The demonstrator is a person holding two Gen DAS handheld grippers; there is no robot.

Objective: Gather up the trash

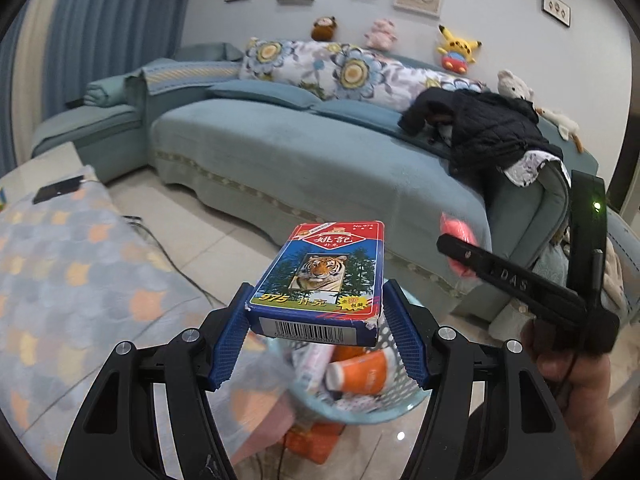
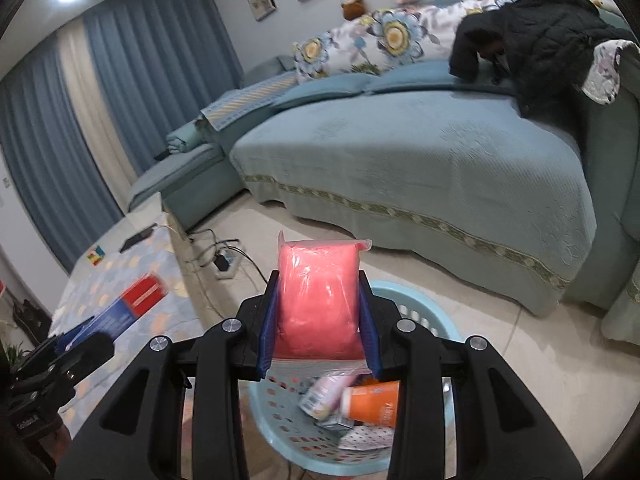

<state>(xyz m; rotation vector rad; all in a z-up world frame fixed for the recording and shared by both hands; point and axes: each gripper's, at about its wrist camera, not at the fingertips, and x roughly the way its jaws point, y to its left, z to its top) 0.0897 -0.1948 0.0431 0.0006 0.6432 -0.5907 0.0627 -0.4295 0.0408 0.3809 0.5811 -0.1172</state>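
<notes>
My left gripper (image 1: 316,322) is shut on a blue playing-card box (image 1: 320,280) with a tiger picture, held above the light blue perforated trash basket (image 1: 374,414). The basket holds an orange tube (image 1: 362,372) and other wrappers. My right gripper (image 2: 318,322) is shut on a pink packet in clear plastic (image 2: 318,300), also above the basket (image 2: 424,312). In the left wrist view the right gripper (image 1: 460,246) shows at the right with the pink packet (image 1: 456,228) blurred. In the right wrist view the left gripper (image 2: 96,338) with the card box (image 2: 128,306) is at the left.
A table with a patterned cloth (image 1: 72,272) stands left of the basket, with a phone (image 1: 58,190) on it. A blue sofa (image 1: 304,160) with a black jacket (image 1: 484,128) lies beyond. Cables and a power strip (image 2: 226,266) lie on the tiled floor.
</notes>
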